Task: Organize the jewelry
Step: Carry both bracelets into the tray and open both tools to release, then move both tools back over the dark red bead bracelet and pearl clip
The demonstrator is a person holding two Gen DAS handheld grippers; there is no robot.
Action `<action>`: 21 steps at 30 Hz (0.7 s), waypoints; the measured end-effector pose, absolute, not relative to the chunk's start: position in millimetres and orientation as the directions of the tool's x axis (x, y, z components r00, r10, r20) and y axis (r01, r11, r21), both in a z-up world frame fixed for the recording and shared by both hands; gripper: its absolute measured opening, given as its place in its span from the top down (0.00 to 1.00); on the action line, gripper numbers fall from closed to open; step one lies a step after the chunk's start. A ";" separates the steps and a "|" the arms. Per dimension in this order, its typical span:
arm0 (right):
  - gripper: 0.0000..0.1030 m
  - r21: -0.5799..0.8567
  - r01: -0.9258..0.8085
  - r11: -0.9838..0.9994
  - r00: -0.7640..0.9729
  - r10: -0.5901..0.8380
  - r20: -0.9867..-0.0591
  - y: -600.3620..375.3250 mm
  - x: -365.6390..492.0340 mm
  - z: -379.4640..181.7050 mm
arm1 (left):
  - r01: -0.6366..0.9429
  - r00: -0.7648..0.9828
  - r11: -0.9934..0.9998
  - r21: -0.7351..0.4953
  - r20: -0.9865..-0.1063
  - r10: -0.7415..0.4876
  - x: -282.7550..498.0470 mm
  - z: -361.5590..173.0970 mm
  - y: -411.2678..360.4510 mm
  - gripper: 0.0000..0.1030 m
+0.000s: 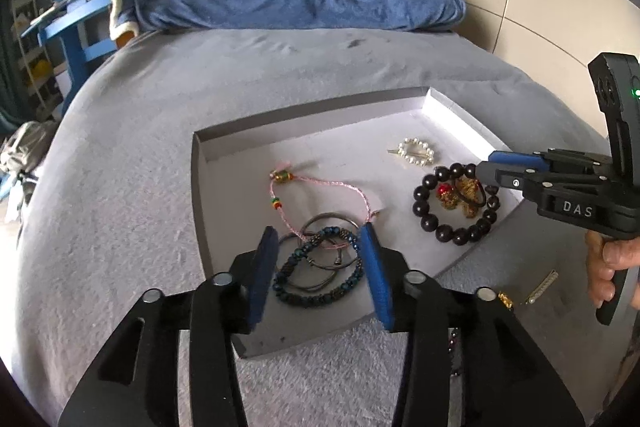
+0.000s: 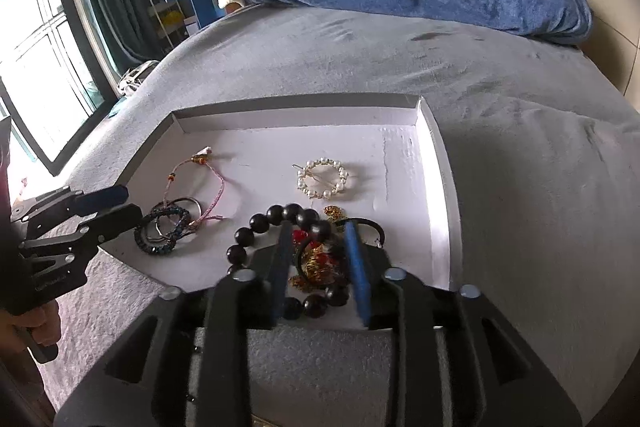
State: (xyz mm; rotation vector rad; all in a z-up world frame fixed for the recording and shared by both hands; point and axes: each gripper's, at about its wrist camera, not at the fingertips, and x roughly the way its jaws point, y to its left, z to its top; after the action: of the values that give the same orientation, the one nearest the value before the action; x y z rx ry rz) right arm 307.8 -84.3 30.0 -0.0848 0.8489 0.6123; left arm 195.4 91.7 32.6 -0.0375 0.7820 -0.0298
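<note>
Left wrist view, right gripper (image 1: 486,167) lettered "DAS", jaws parted

Tray (image 2: 434,147): matt white card, smooth. Bedcover (image 2: 520,187): grey cloth, napped and rough. Dark bead bracelet (image 1: 454,205): glossy, polished. Pearl ring (image 2: 322,179): lustrous beads. Rings (image 1: 328,227): grey metal. Cord bracelet (image 1: 320,195): pink woven thread. Left gripper (image 1: 318,275) pads: blue, matt.
</note>
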 end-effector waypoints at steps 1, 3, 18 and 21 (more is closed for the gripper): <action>0.65 0.168 -0.539 0.826 0.504 0.475 -0.721 -85.6 306.0 31.2 | 0.012 0.716 0.999 -0.044 -0.697 -0.040 192.9 34.4 91.8 0.39; 0.61 0.168 -0.538 0.826 0.513 0.479 -0.713 -88.1 303.2 34.7 | 0.009 0.727 0.999 -0.044 -0.685 -0.037 189.1 37.7 91.8 0.28; 0.39 0.171 -0.507 0.845 0.599 0.488 -0.635 -135.0 253.1 44.4 | 0.006 0.801 0.999 -0.054 -0.598 -0.037 143.6 55.8 72.0 0.13; 0.38 0.171 -0.494 0.853 0.612 0.481 -0.628 -148.4 241.4 42.7 | 0.010 0.804 0.997 -0.072 -0.592 -0.050 132.3 52.4 66.4 0.13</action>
State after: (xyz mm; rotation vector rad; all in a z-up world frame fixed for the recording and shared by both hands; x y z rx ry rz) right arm 241.4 -148.4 42.7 -0.0196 0.7191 0.5620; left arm 132.3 66.4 52.4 -0.0662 0.6358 -0.0320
